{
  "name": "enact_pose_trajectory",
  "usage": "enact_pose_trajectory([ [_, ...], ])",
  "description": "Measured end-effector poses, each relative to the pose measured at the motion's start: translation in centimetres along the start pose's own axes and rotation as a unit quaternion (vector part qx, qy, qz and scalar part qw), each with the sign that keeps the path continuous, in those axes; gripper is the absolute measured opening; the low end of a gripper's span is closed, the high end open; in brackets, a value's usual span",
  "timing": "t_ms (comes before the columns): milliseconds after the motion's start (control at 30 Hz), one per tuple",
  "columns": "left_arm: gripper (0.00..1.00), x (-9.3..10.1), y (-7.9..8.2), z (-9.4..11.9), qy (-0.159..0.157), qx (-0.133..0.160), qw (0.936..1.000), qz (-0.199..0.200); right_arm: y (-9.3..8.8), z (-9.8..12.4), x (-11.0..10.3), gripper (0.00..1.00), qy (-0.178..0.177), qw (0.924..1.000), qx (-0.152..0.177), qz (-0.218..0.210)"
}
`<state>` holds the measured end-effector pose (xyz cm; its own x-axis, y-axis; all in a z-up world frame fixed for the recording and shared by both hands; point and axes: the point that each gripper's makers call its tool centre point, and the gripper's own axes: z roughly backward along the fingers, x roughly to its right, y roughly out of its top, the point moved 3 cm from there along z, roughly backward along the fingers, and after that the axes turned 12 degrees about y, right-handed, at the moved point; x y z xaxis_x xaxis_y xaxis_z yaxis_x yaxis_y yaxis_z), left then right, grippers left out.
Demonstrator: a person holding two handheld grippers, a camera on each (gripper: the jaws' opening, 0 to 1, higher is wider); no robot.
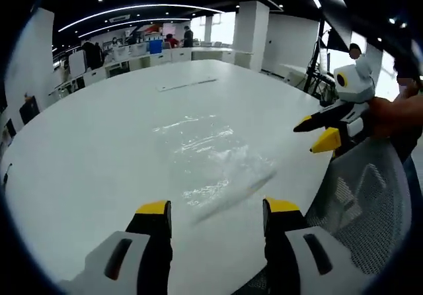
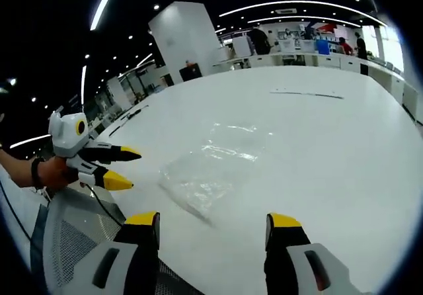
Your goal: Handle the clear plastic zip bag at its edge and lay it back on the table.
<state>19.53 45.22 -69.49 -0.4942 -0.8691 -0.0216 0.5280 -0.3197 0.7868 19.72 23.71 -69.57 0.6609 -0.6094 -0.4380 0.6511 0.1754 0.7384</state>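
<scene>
**Item location.** Clear plastic zip bag (image 1: 211, 159) lies flat on the white desk (image 1: 86, 143), near the desk's front edge and ahead of both grippers. In the right gripper view the bag (image 2: 211, 169) sits ahead of, and a little left of, the gap between the fingers. Nothing is touching it.

**Gripper state.** Left gripper (image 1: 218, 215): fingers spread apart, empty, short of the bag. Right gripper (image 2: 215, 229): fingers likewise spread, empty, close to the bag's near corner. Each gripper also appears in the other's view, held off the desk edge above a mesh chair back (image 1: 360, 196), fingers parted, approx. level with the bag.

**Handling properties (judged).**
- Very light; should lift w/ min. force and may flutter or drift if released from height.
- Soft film, no stiffness; will drape and fold when held at one point.
- Wrinkled, glossy surface; likely slippery against smooth fingers and against the desk top.
- Lies nearly flush w/ desk, so getting a finger under it is the hard part.

**Grasp point (recommended).** Take the near edge or corner, where the film looks crumpled and slightly raised. Zip strip position cannot be made out. Pinch fully on the film; set down low and flat.
</scene>
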Motion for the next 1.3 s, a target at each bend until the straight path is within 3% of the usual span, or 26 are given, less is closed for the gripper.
enact_pose_trajectory([
  [400, 0.58, 0.2, -0.2, 0.4, 0.009, -0.003, 0.9996, 0.027, 0.1, 1.1, 0.3, 0.68, -0.004, 0.9995, 0.029, -0.01],
  [767, 0.59, -0.7, 0.1, 0.6, 0.024, 0.003, 0.9983, 0.053, 0.3, 1.1, -0.5, 0.68, 0.006, 0.9995, 0.032, -0.002],
  [1300, 0.6, -0.4, -0.2, 0.5, 0.021, -0.004, 0.9989, 0.041, 0.2, 1.1, -0.9, 0.68, 0.005, 0.9996, 0.024, 0.014],
])
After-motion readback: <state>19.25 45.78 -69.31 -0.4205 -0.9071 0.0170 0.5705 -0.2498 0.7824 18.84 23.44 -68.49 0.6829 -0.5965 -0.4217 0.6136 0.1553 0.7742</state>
